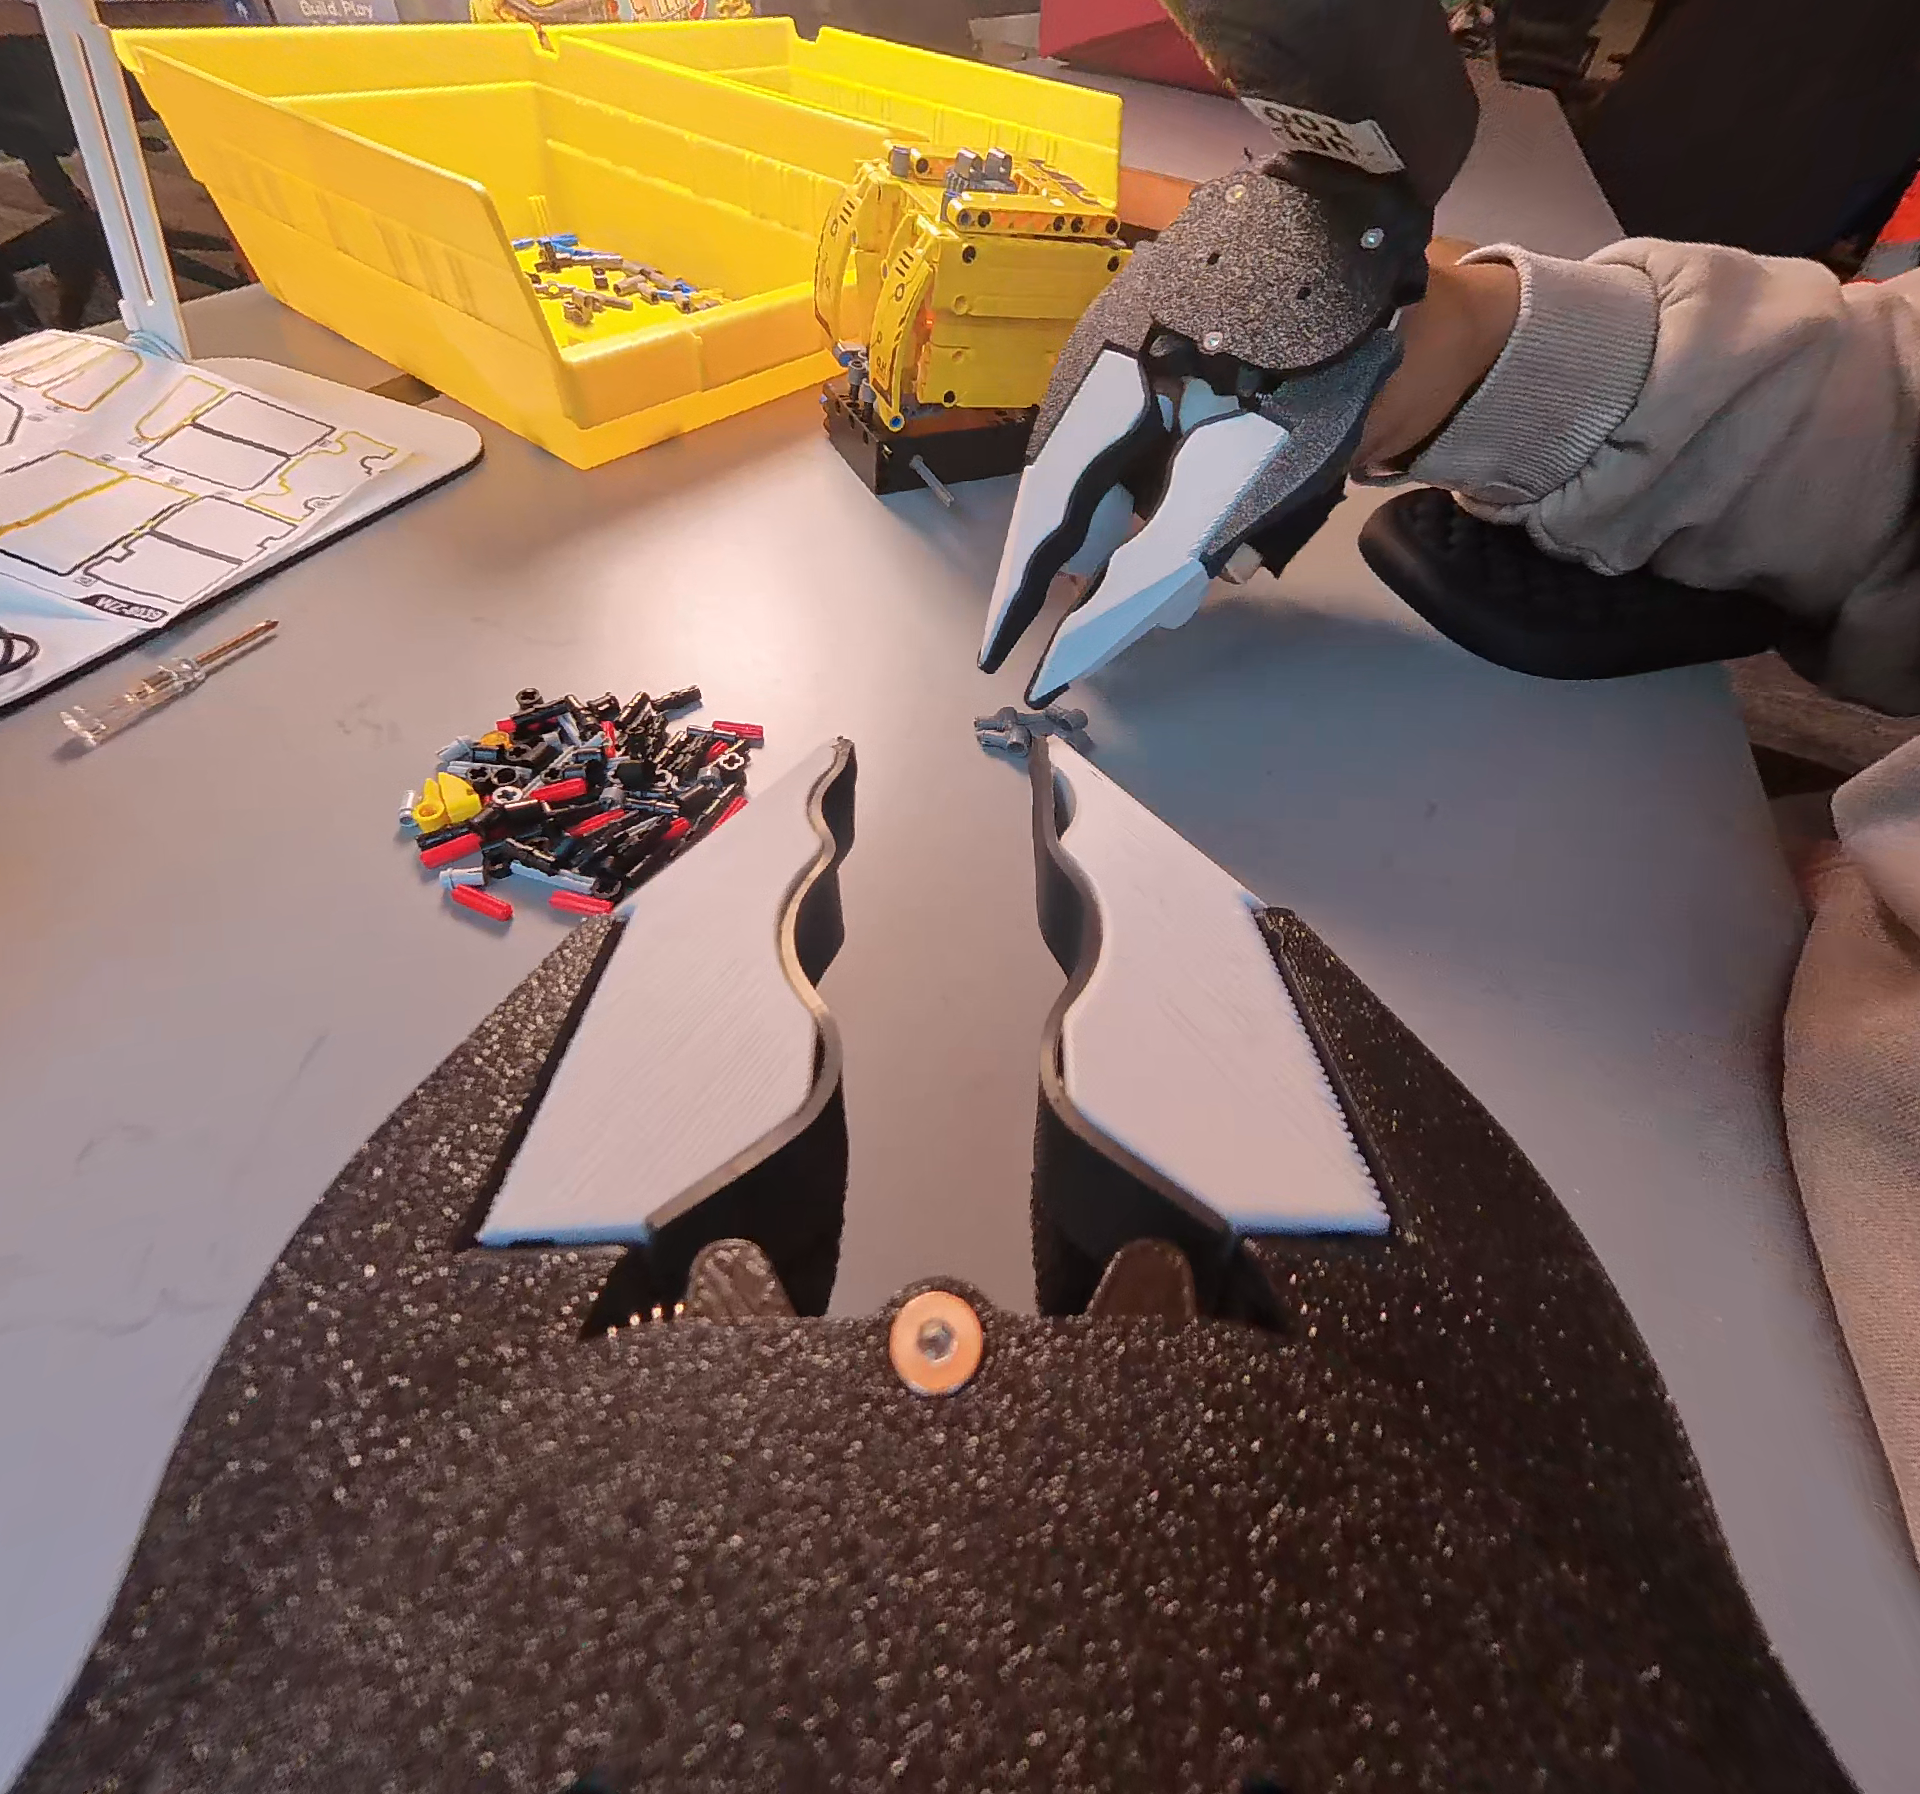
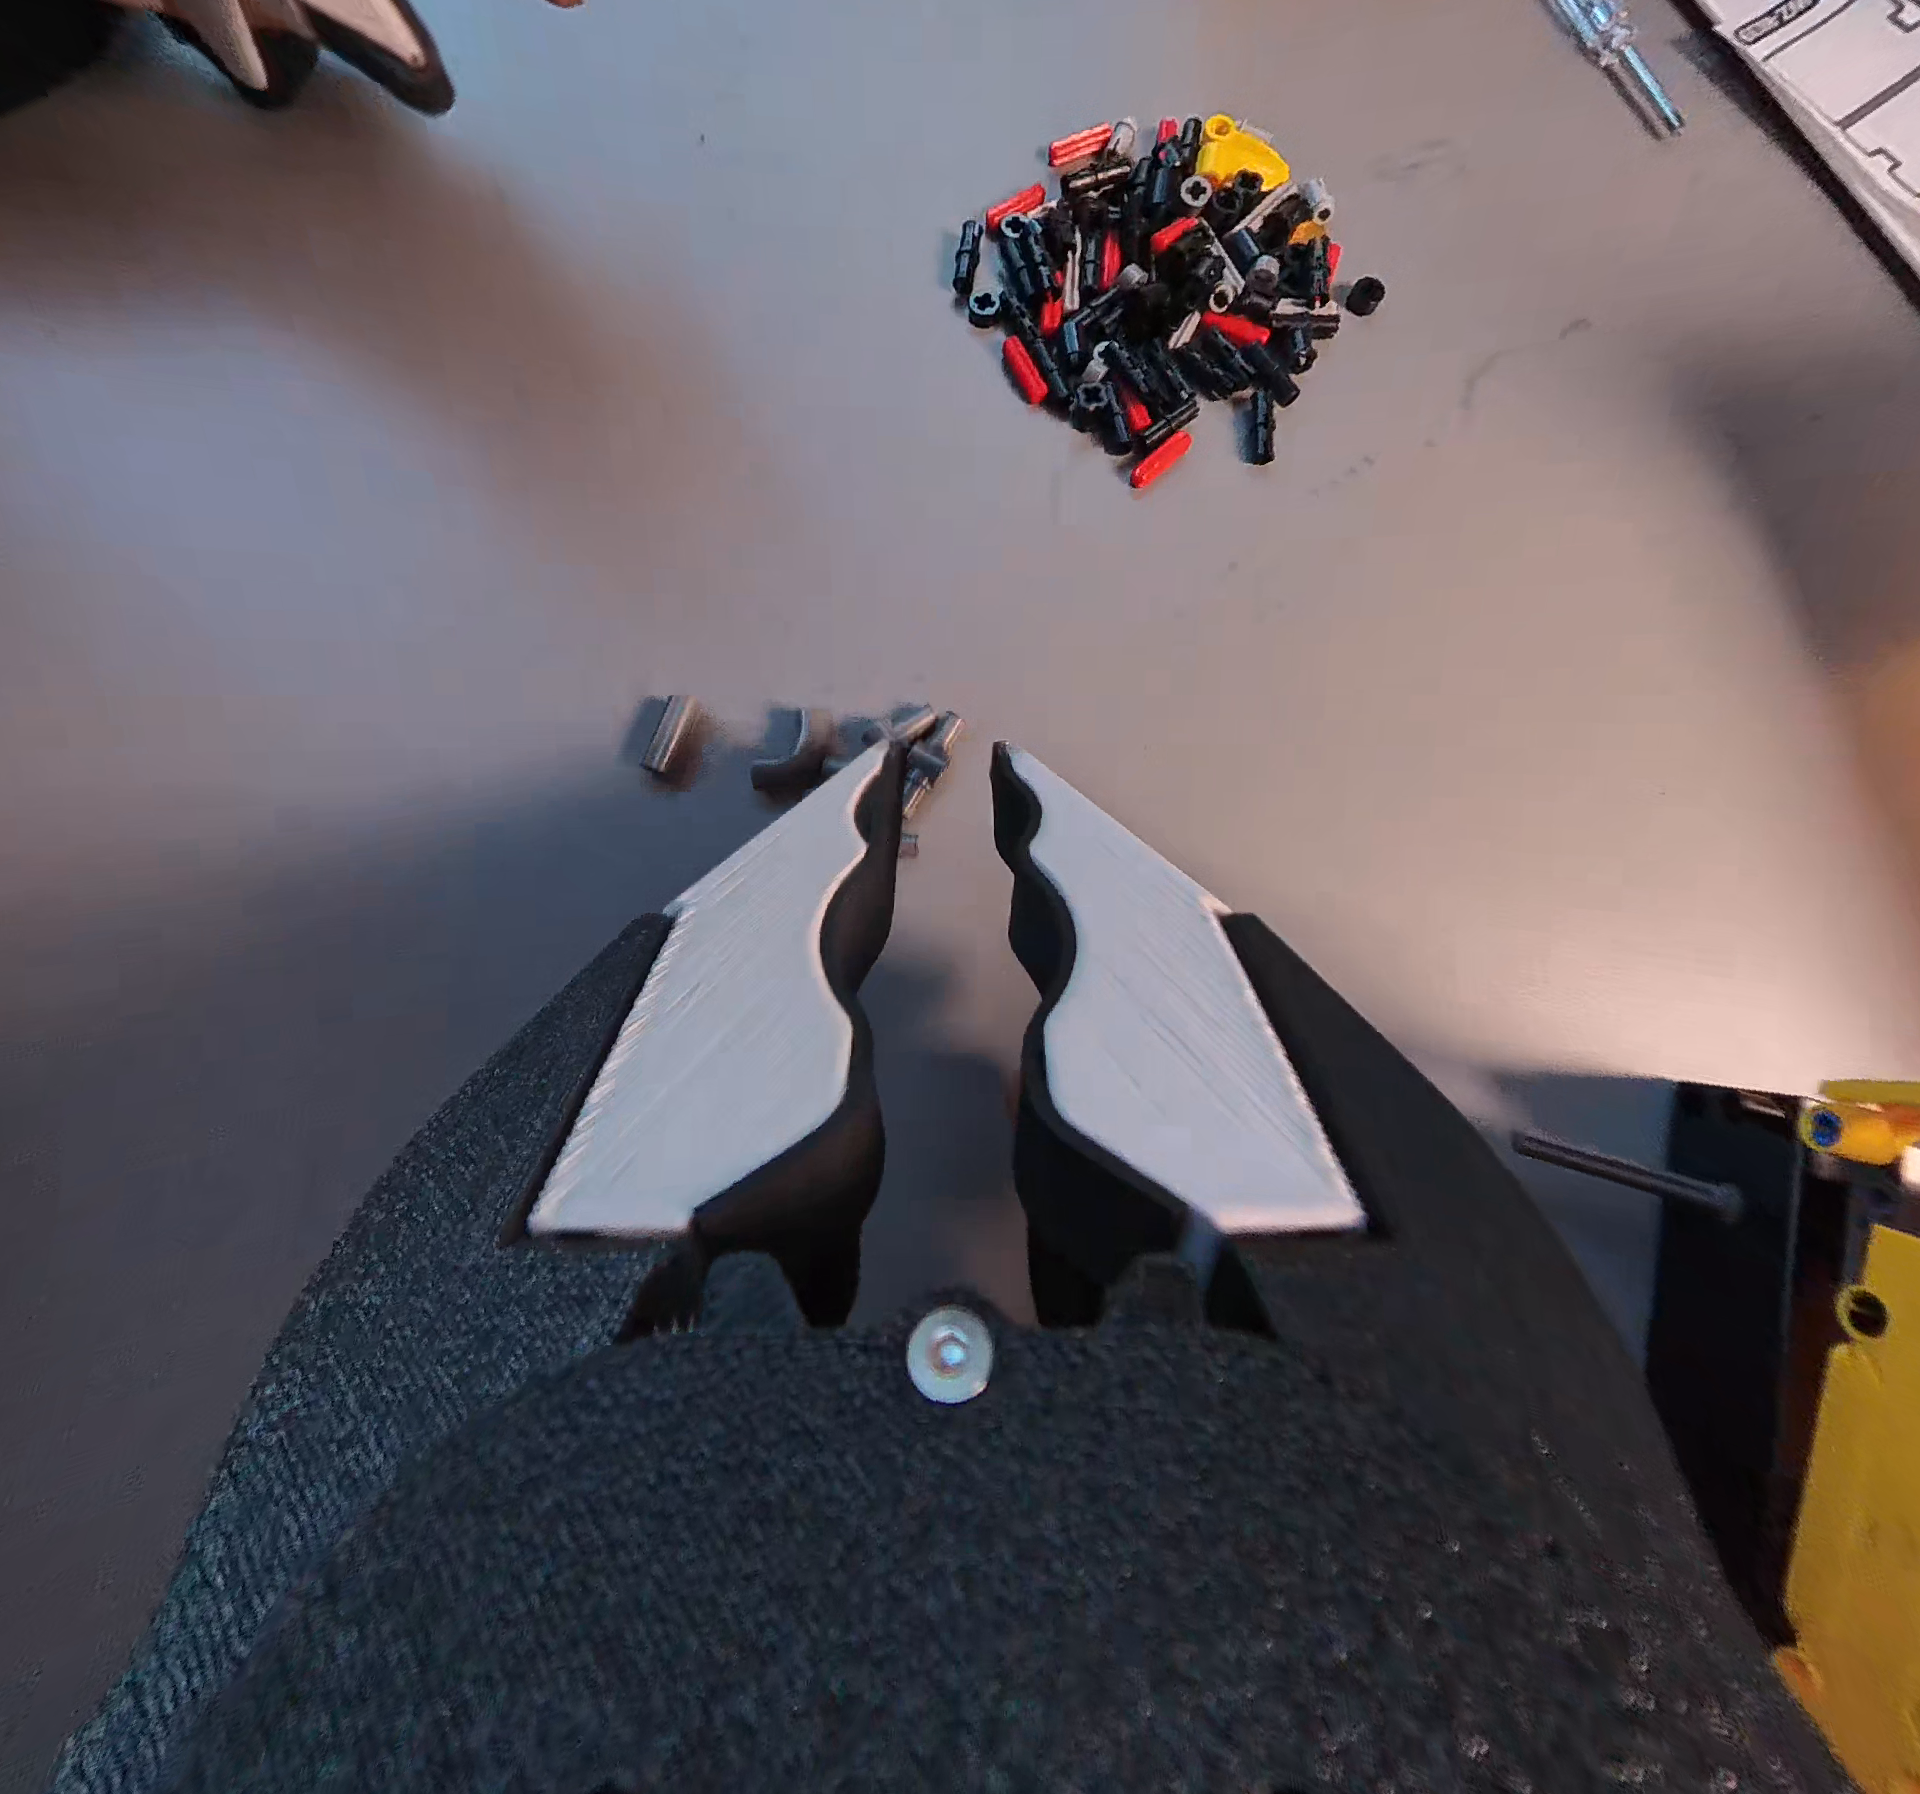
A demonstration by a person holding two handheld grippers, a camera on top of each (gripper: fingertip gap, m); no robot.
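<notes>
A: What's the surface?
B: A grey table (image 1: 312, 1069) — yellow bin (image 1: 436, 217) upper left, small pins in its bottom; printed boxes behind it, writing left unread.
A: The grippers?
B: Left gripper (image 1: 940, 757) released, empty. Right gripper (image 2: 940, 752) spread too, tips at the grey pins (image 2: 790, 757), mid-frame.
</notes>
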